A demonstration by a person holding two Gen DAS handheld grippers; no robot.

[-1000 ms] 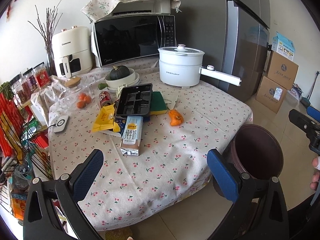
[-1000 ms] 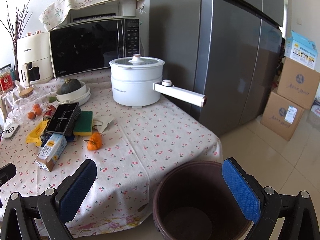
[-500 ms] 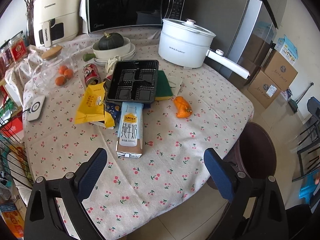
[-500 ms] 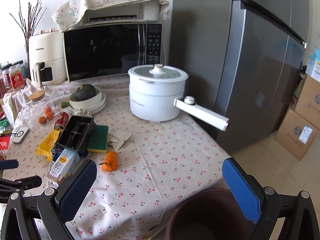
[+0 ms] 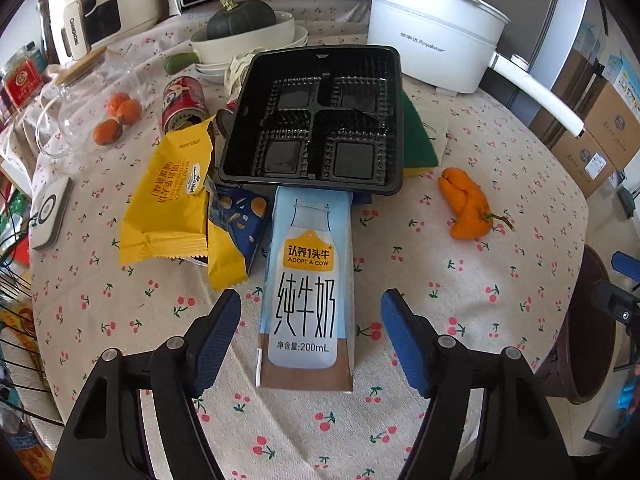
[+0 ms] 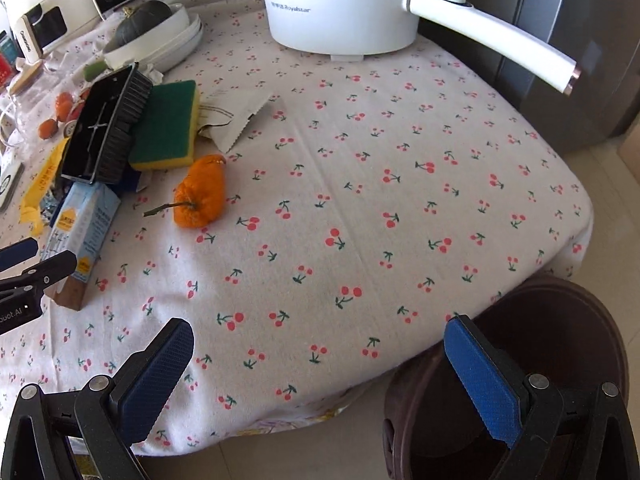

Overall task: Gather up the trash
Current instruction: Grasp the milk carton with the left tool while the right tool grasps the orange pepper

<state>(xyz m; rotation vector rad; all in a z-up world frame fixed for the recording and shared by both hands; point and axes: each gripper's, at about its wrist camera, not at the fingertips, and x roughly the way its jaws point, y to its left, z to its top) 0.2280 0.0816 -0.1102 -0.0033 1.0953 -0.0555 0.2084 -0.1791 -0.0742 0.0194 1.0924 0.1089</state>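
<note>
My left gripper [image 5: 310, 322] hangs over the milk carton [image 5: 307, 284], which lies flat on the tablecloth [image 5: 440, 280] btwn the blue pads; jaws closing, pads not touching it yet. Carton's far end sits under the black tray [image 5: 316, 120]. My right gripper [image 6: 320, 368] is wide open, nothing in it, above the table edge w/ the brown bin [image 6: 560, 340] by its right finger.

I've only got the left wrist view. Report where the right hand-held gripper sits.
Observer: The right hand-held gripper is open and holds nothing. It hangs over the edge of the table, with one finger above the brown bin.
Operator: Check inside that bin.
Observer: No trash shows in the part I can see, though the bottom is dark.
Operator: Describe the black tray from the side.
Observer: The black tray is tilted, one long side leaning on the green sponge.
</note>
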